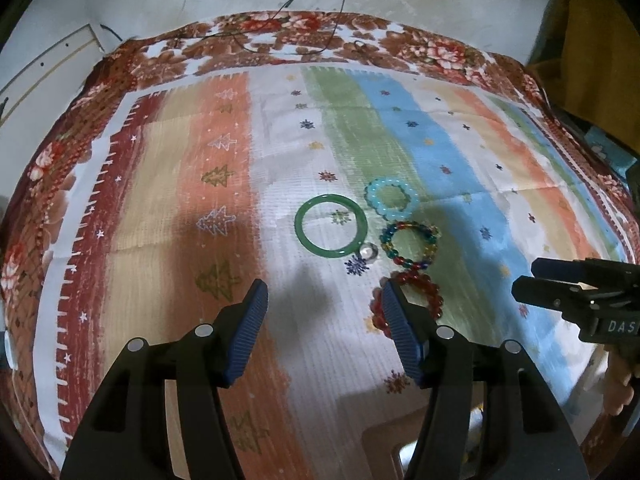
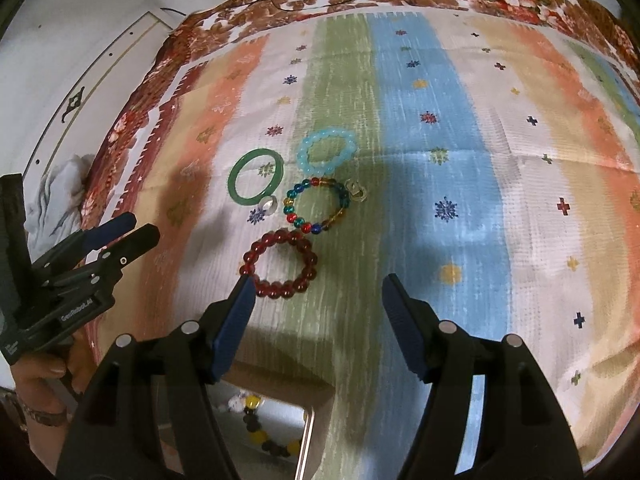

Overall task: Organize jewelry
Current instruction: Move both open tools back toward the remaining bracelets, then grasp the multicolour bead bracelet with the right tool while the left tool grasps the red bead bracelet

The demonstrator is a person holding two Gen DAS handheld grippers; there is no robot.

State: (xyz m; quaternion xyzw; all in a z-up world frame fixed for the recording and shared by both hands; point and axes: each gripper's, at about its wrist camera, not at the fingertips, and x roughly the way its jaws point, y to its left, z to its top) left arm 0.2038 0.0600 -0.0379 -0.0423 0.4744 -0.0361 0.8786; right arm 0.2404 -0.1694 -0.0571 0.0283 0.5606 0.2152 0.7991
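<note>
Lying on a striped cloth (image 2: pixel 440 208) with small star and tree prints: five pieces of jewelry in one loose group. Sitting farthest left, a green bangle (image 2: pixel 256 178), with a small silver ring (image 2: pixel 267 205) touching its near edge. Resting just beside the bangle, toward the far side, a light blue bead bracelet (image 2: pixel 326 153). Lying below it, a multicoloured bead bracelet (image 2: pixel 318 211), with a small pale clasp-like piece (image 2: pixel 357 191) at its right edge, too small for telling what it is. Lying nearest, a dark red bead bracelet (image 2: pixel 281 264), almost touching the multicoloured one.

Hovering over the cloth, the right gripper (image 2: pixel 318 294), jaws standing wide with nothing between them, left fingertip just beside the red bracelet. Hanging to the left of the group, the left gripper (image 1: pixel 324 300), jaws also standing apart and holding nothing, right finger covering part of the red bracelet in its own view. Showing at the bottom edge, a wooden box (image 2: pixel 280 396) with yellow and dark beads inside.
</note>
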